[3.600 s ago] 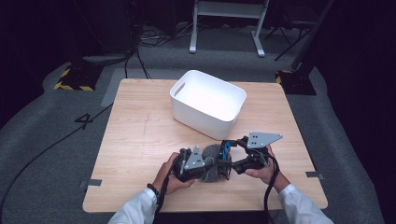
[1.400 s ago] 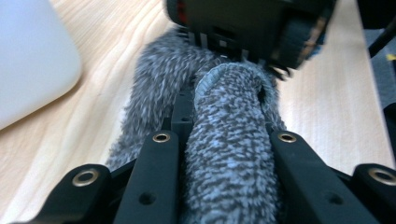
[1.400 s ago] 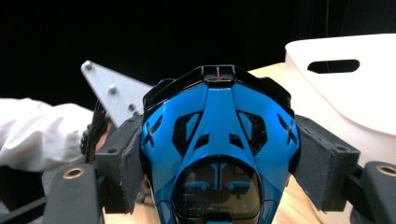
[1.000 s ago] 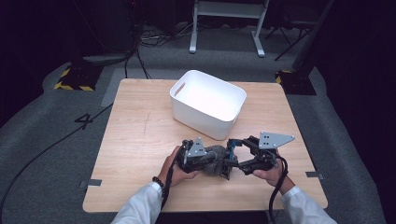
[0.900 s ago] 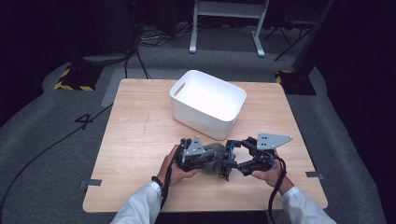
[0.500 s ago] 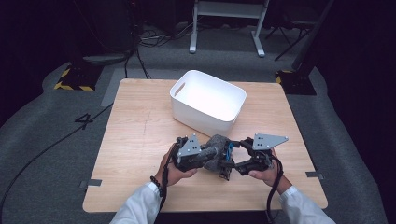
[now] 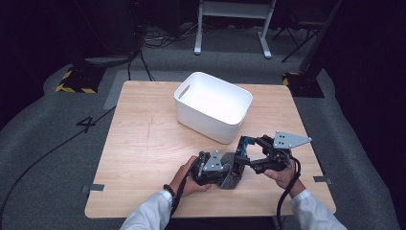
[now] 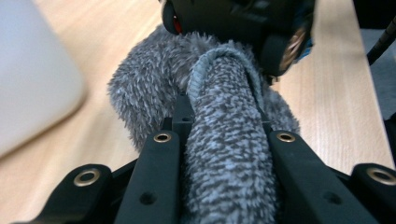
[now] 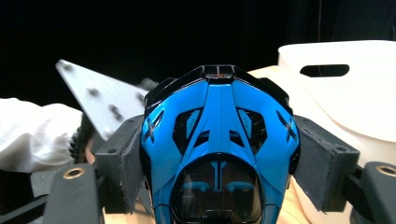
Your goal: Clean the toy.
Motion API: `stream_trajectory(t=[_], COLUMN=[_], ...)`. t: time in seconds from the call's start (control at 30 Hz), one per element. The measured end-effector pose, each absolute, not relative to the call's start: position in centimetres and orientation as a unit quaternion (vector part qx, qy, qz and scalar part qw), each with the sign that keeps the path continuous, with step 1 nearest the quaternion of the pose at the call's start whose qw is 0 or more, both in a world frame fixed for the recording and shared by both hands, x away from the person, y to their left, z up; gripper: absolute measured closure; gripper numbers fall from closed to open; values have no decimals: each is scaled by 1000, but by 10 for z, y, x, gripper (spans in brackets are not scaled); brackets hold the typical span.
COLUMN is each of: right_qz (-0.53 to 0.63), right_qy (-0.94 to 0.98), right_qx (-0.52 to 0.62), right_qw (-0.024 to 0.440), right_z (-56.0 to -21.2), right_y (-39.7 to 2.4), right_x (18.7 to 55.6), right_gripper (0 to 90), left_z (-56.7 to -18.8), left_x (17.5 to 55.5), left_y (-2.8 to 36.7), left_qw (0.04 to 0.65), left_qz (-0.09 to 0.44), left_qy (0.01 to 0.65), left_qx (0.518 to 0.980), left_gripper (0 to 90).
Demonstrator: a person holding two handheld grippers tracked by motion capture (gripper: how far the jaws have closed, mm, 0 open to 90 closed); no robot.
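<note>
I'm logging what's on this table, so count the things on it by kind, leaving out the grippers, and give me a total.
White bin: 1
Grey fuzzy sock: 1
Blue and black toy car: 1
Total: 3

We find the white bin [image 7: 213, 106] standing just beyond both grippers, blocking the way straight ahead. Left of the bin, bare table [image 7: 143, 143] offers open passage. Right of the bin, a narrower strip of table runs free to the edge.

sleeves [image 7: 152, 214]: white | tongs [image 8: 224, 140]: black, brass-ringed screw holes | cables: black
</note>
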State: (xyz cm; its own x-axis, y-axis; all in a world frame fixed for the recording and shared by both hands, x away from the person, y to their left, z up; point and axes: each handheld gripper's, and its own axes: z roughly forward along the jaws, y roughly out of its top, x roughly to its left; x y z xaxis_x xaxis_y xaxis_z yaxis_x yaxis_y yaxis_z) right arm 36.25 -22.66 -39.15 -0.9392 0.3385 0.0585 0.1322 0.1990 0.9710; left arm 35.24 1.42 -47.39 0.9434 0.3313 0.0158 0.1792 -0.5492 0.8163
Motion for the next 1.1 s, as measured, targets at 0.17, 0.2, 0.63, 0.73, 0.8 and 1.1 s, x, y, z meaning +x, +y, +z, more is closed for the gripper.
stream_trajectory(t=[0.17,0.2,0.63,0.73,0.8,1.1], right_qz=[625,624,602,602,602,611], right_qy=[765,767,791,791,791,783], right_qx=[140,137,106,103,103,114], right_qw=[63,61,18,17,17,28], right_z=[-389,-389,-406,-406,-406,-404], right_y=[-223,-222,-206,-208,-210,-217], right_x=[359,358,357,356,356,359], right_gripper=[266,266,266,266,266,266], left_z=[-481,-479,-439,-437,-438,-456], left_x=[365,366,367,366,366,363], left_y=[14,17,56,62,63,42], left_qw=[462,468,552,557,552,491], left_qz=[72,73,73,65,55,44], left_qy=[176,179,163,149,138,106], left_qx=[866,862,815,814,821,863], left_gripper=[742,742,742,742,742,743])
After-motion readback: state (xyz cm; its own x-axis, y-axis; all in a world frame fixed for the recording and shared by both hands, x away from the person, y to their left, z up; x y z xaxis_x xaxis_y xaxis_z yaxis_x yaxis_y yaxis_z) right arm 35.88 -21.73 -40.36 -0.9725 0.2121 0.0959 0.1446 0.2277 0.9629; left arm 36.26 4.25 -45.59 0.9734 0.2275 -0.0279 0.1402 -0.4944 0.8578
